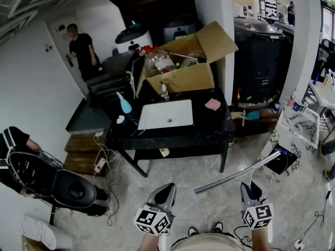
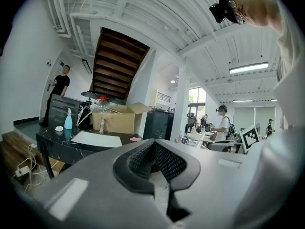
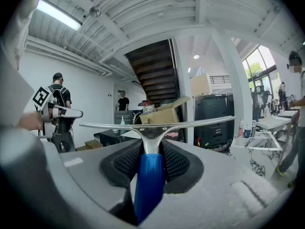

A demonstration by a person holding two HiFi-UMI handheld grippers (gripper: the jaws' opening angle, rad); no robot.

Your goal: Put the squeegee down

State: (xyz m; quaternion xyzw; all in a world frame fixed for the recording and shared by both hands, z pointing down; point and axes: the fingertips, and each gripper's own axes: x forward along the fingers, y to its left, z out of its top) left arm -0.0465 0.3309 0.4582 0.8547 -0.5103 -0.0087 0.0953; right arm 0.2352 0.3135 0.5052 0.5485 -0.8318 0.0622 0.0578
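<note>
My right gripper (image 1: 250, 190) is shut on the squeegee (image 1: 235, 173). Its blue handle (image 3: 148, 180) is clamped between the pads, and the long metal blade (image 3: 157, 124) lies crosswise just past the fingertips. In the head view the blade slants up to the right above the floor, in front of the black table (image 1: 209, 132). My left gripper (image 1: 166, 188) hangs level to the left of it, jaws together with nothing in them (image 2: 157, 163). Both grippers are well short of the table.
The table carries a white sink basin (image 1: 166, 114), a pink sponge (image 1: 212, 104), a blue spray bottle (image 1: 124, 103) and an open cardboard box (image 1: 183, 61). A black chair (image 1: 68, 187) and floor cables (image 1: 104, 161) are at left, a marble-patterned table (image 1: 293, 132) at right. A person (image 1: 81, 48) stands at the back left.
</note>
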